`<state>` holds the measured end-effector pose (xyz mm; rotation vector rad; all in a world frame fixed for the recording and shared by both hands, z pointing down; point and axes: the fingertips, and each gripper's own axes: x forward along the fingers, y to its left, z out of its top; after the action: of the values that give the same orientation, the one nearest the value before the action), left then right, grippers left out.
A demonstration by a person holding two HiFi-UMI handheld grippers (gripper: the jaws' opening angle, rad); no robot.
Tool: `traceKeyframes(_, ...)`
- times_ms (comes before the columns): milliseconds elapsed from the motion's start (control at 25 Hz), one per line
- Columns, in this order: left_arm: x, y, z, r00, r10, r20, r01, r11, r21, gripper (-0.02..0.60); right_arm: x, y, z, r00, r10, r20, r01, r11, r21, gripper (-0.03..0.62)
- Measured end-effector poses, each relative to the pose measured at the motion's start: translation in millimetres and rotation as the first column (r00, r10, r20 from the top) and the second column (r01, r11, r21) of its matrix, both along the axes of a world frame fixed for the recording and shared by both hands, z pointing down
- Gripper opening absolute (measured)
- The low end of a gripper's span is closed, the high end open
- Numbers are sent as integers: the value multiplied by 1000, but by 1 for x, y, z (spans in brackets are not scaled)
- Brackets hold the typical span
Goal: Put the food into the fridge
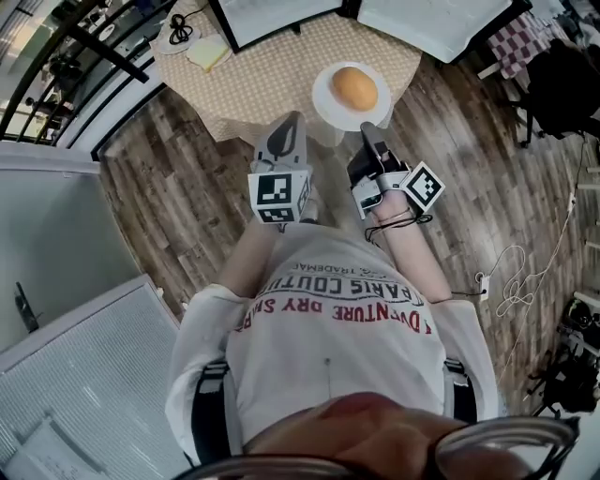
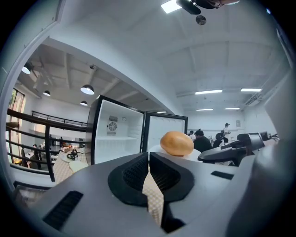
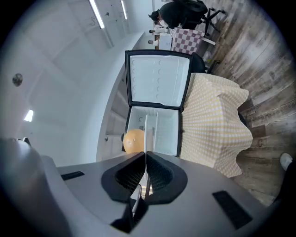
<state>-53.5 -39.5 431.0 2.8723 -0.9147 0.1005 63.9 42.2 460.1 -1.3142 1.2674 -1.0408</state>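
The clothed table stands before the open fridge, with bare floor beside it.

The left gripper has its jaws pressed together. Just beyond them, a round orange bun sits on a white plate, with the open fridge behind.

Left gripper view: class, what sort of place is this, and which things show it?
Probably an open-plan office or lab, not a home kitchen: strip ceiling lights, people seated in the background, and a small open fridge beside a cloth-covered table.
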Motion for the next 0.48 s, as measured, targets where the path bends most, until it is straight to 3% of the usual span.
traceKeyframes(480,15,-104,1,998,-57,9,58,998,-16,28,30,-108,1,998,-33,48,33,999,-2,31)
